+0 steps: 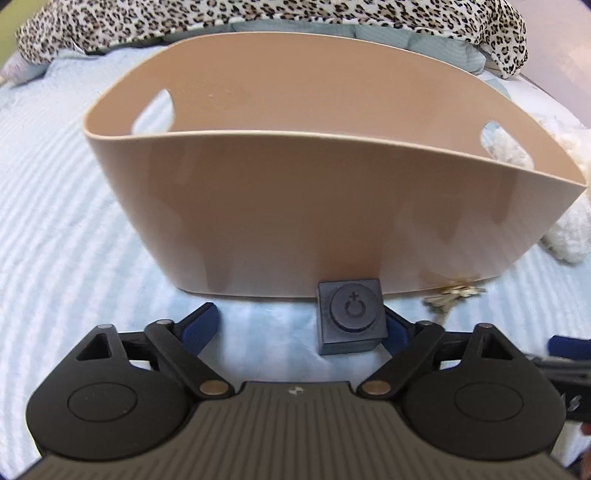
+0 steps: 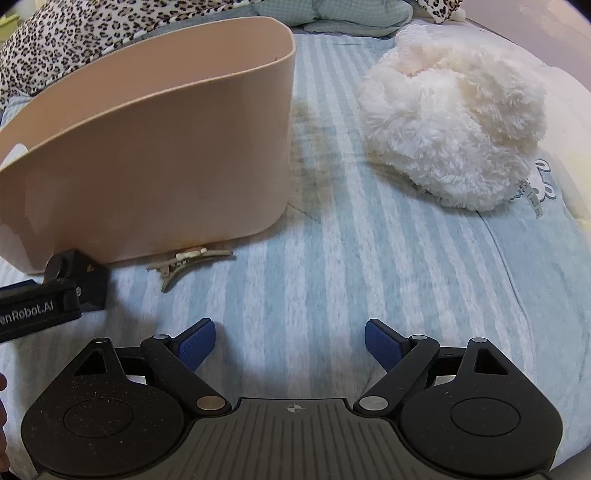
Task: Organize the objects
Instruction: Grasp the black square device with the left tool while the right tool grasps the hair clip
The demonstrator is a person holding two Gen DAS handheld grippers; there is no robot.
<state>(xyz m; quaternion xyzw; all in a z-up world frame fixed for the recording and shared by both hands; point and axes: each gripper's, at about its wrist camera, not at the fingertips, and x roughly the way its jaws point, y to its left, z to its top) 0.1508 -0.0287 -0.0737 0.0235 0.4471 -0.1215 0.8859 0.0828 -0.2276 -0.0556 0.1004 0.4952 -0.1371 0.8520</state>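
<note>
A dark blue-grey cube with a round button on its face lies on the striped bedcover, right in front of the beige basket. My left gripper stands open around the cube. The cube sits close against the right pad, and the left pad is well clear of it. In the right wrist view my right gripper is open over bare bedcover with nothing between its fingers. The cube and one of the left gripper's fingers show at the left there. A pale hair clip lies at the basket's base.
A white fluffy plush rests on the bed, right of the basket. Leopard-print fabric and pale green cushions lie behind the basket. The hair clip shows right of the cube. What can be seen of the basket's inside holds nothing.
</note>
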